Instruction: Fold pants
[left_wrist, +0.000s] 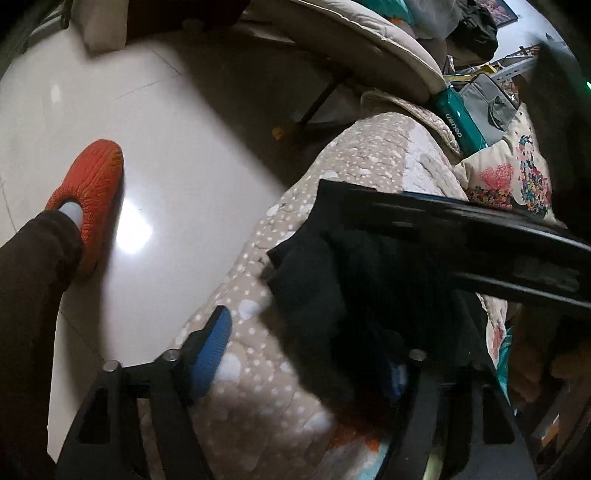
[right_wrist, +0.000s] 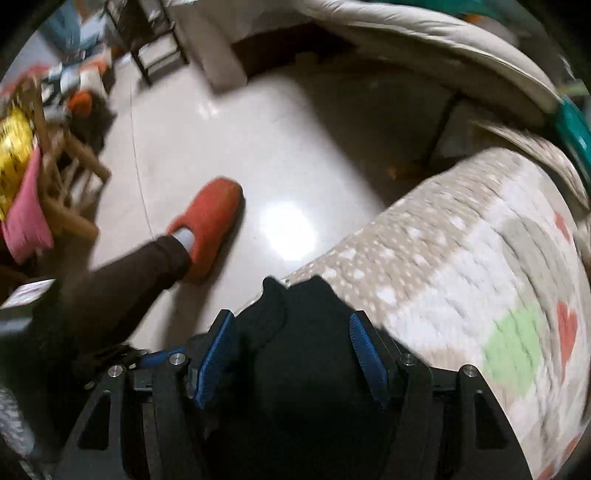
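Observed from beside the bed. The black pants (left_wrist: 369, 295) lie bunched on the bed's quilted cover (left_wrist: 369, 155), close to its edge, with a cloth corner pointing toward 9 o'clock in the left wrist view.

Left claw (left_wrist: 314, 343): released. Its blue pad (left_wrist: 212, 354) at 7 o'clock stands clear of the cloth, over bare quilt. The opposite finger is buried under the pants at 5 o'clock and barely shows.

Right claw (right_wrist: 291, 350): grasping the pants (right_wrist: 295, 369). Dark cloth fills the gap from one blue pad (right_wrist: 218, 354) to the other and pokes out past the tips toward 12 o'clock. The view is blurred, yet the cloth edge stays fairly crisp. In the left wrist view this claw crosses from 3 o'clock above the pants.

Surroundings: pale tiled floor (left_wrist: 166, 129) at 10 o'clock of the bed edge. The person's foot in an orange slipper (left_wrist: 92, 184) stands on the floor, with a dark trouser leg above it. A flower-patterned pillow (left_wrist: 506, 177) lies on the bed at 2 o'clock. A wooden chair (right_wrist: 62, 177) stands at 9 o'clock in the right wrist view.
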